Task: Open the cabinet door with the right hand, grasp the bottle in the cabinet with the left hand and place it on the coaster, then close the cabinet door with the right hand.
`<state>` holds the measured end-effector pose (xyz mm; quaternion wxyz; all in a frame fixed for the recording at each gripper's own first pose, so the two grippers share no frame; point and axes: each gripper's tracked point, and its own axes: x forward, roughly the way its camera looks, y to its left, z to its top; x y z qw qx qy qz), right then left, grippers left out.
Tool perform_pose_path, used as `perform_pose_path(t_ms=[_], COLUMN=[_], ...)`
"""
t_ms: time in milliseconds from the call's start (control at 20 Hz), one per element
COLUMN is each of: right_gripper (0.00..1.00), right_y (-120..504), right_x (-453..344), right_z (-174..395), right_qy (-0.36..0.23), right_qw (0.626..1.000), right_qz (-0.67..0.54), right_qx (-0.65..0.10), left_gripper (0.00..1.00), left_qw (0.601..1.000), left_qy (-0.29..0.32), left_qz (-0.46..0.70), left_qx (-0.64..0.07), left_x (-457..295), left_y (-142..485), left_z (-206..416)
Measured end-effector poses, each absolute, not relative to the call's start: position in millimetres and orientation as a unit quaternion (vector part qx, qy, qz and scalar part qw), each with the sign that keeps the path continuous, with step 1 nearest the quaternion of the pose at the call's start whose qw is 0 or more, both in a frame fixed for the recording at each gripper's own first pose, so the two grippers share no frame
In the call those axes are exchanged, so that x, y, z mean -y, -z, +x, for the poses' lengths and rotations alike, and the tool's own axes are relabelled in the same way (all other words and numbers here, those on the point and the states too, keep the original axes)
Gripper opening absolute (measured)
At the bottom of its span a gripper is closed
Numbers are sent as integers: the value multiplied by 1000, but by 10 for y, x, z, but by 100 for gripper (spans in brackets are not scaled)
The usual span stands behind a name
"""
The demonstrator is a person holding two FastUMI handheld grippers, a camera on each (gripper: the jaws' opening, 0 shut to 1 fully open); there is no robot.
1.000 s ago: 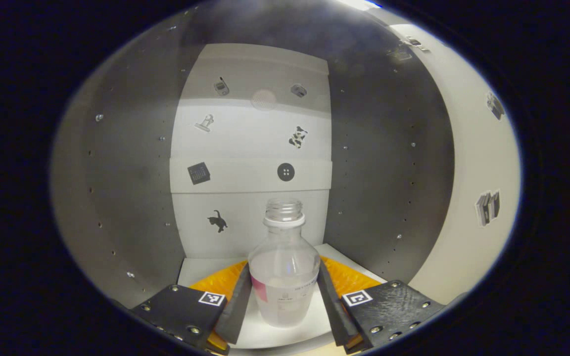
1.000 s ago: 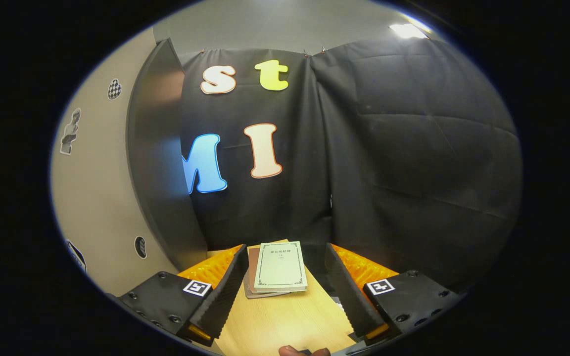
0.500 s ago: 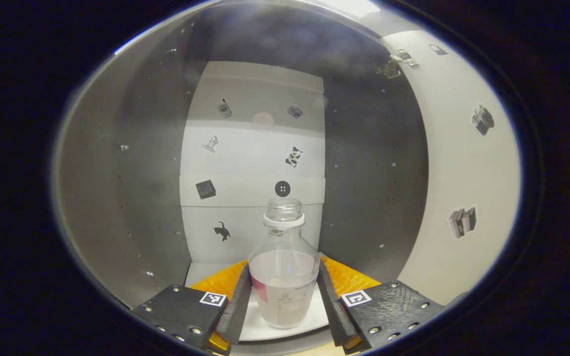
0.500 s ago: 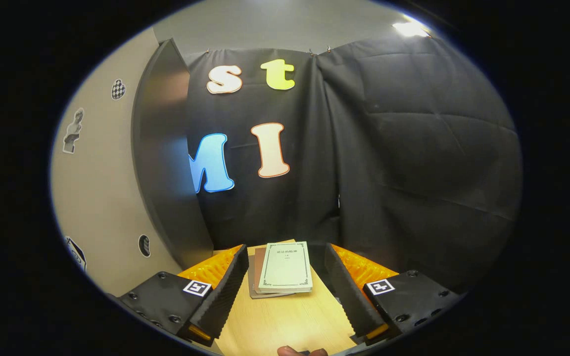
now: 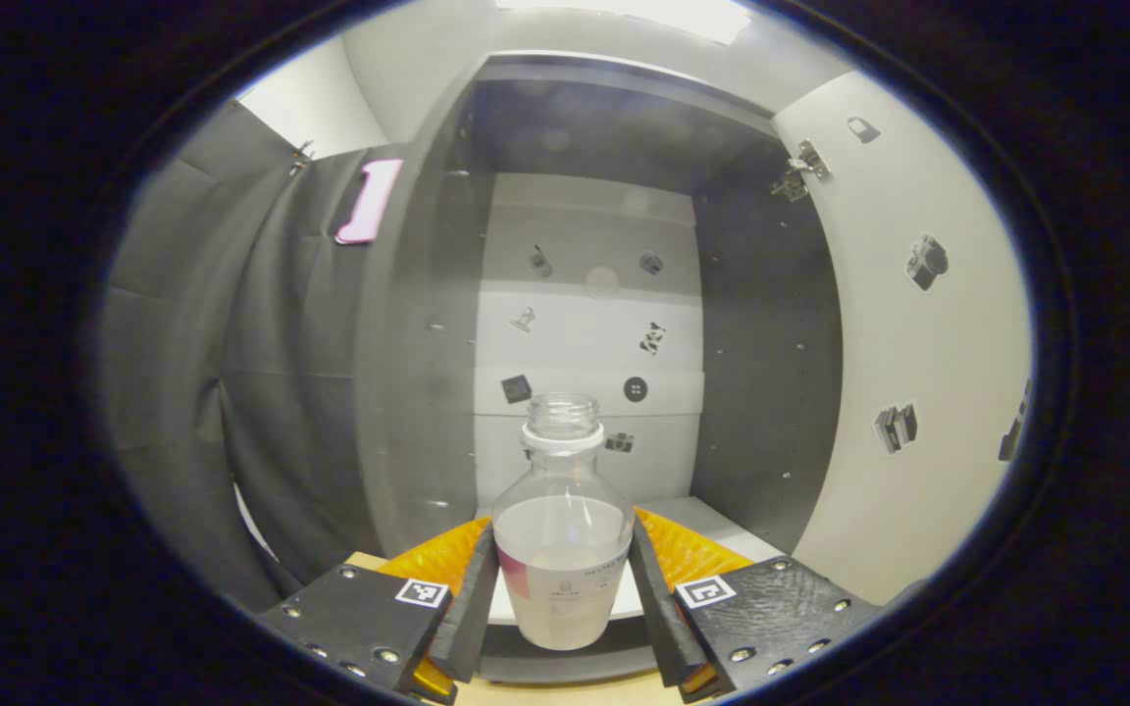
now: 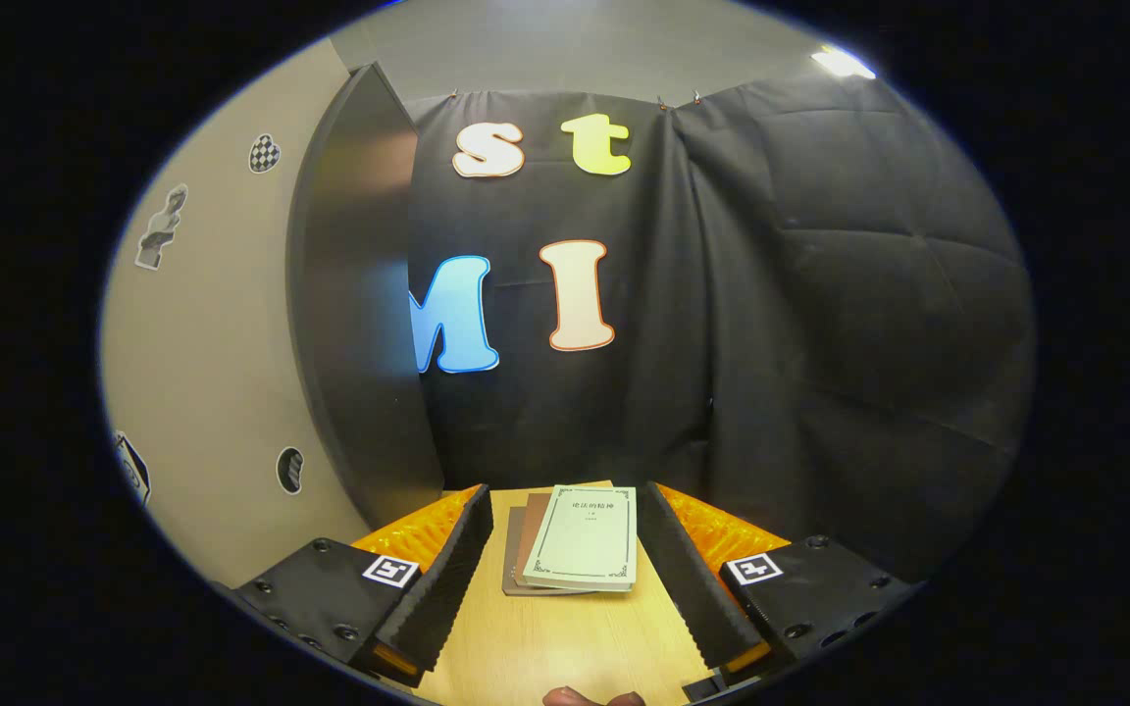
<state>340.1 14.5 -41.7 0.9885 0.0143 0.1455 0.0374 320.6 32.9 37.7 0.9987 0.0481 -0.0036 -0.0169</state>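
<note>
The cabinet (image 5: 585, 294) stands open, its door (image 5: 908, 324) swung wide to the side so the way out of the interior is free. The door's dark edge (image 6: 349, 294) also shows in the right gripper view, close by, which suggests the right gripper (image 6: 560, 588) waits there ready to swing it shut; its fingers stand wide apart with nothing between them. The left gripper (image 5: 563, 598) holds the bottle (image 5: 562, 549) upright, one finger pressed to each side of the clear body, just in front of the cabinet's bottom shelf (image 5: 712, 520). The bottle is uncapped, so keeping it level probably matters. The wooden surface (image 6: 565, 647) carries a small stack of books (image 6: 580, 539). Black cloth (image 6: 820, 294) walls the booth.
</note>
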Motion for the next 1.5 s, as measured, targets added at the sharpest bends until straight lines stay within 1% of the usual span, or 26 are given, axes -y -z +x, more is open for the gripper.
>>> perform_pose_path(t_ms=[50,100,150,250,300,350,500,600,650,700,750,800,900,1100,1300,1500], right_gripper=[93,100,98,98,93,98,98,98,98,98,98,98,98,98,98,98], right_y=[384,365,344,318,285,255,167,132,141,142,130,112,85,73,76,197], right_x=[-142,-126,-111,-104,-110,-113,-110,-112,-89,-77,-85,-94,-68,19,58,165], right_z=[3407,3407,3398,3368,3338,3307,3188,3100,3039,2977,2915,2864,2770,2628,2532,2447], right_qy=[-36,-33,-29,-20,-16,-11,8,17,27,36,43,48,60,84,106,143], right_qw=[989,990,990,990,991,991,992,994,994,993,992,991,991,989,988,984], right_qz=[19,25,32,48,56,61,66,63,63,68,79,90,99,95,90,64], right_qx=[-140,-135,-132,-127,-123,-119,-103,-91,-91,-89,-86,-81,-72,-72,-73,-85], left_gripper=[67,67,67,67,67,67,69,68,69,68,70,67,67,69,68,70], left_qw=[999,999,998,998,998,998,997,997,997,997,996,996,995,994,994,994], left_qy=[7,-3,-11,-20,-25,-31,-41,-35,-30,-22,-20,-15,-6,10,22,-1], left_qz=[51,54,55,55,57,58,61,67,71,75,82,89,94,96,97,75], left_qx=[6,5,4,5,3,0,-4,8,14,14,6,-5,-23,-42,-54,-80], left_x=[-425,-536,-637,-837,-946,-1060,-1348,-1528,-1608,-1662,-1727,-1774,-1820,-1803,-1713,-1800], left_y=[-378,-371,-365,-349,-323,-283,-146,11,124,263,469,671,1052,1636,2186,2813], left_z=[3107,3009,2915,2738,2662,2591,2350,2159,2078,2005,1936,1872,1730,1528,1458,1550])
